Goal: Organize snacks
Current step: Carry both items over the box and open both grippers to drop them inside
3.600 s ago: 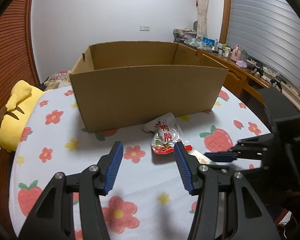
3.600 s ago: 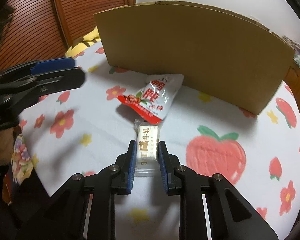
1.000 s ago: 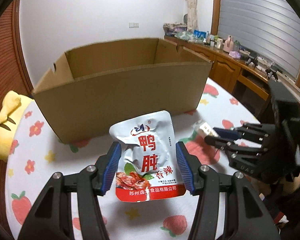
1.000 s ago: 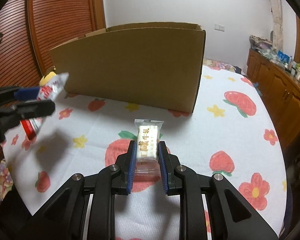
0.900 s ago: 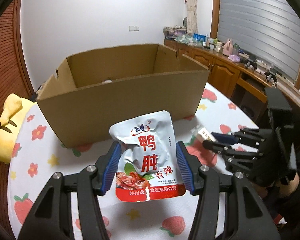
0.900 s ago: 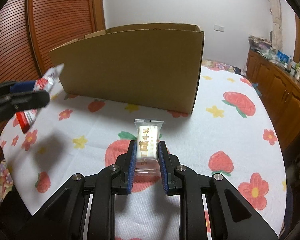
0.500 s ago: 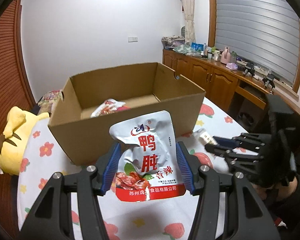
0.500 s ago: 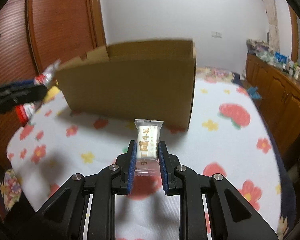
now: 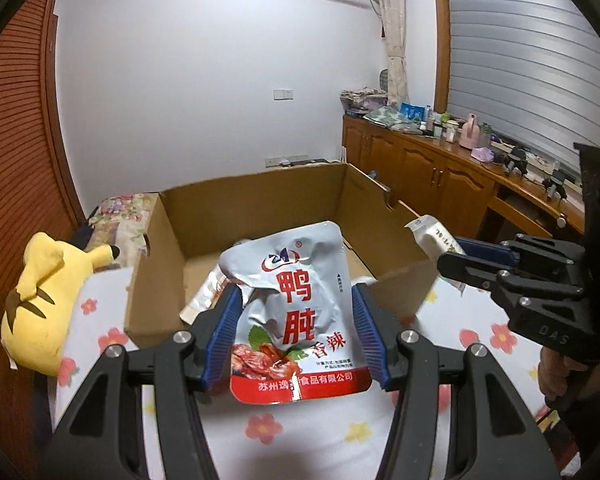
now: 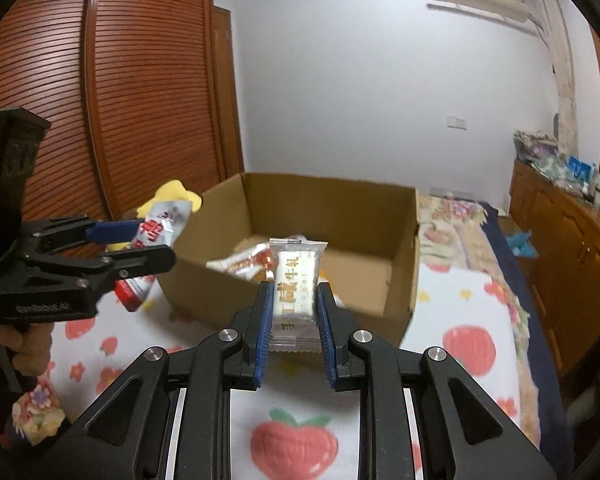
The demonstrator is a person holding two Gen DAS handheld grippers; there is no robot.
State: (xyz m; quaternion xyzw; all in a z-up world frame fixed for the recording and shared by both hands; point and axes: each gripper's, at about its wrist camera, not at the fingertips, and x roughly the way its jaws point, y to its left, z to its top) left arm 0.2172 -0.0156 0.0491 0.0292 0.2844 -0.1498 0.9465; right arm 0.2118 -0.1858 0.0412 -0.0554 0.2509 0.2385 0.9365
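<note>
My left gripper is shut on a silver and red snack pouch and holds it in the air just before the near wall of an open cardboard box. My right gripper is shut on a small white wrapped candy bar, held above the box's near wall. Each gripper shows in the other's view: the right one with its candy bar, the left one with its pouch. Other snack packets lie inside the box.
A yellow plush toy lies left of the box on the strawberry-print cloth. A wooden cabinet with clutter stands at the right. A slatted wooden wardrobe is on the left.
Both grippers have risen with their snacks and moved toward the box, so its inside and the packets in it now show. Both holds are unchanged.
</note>
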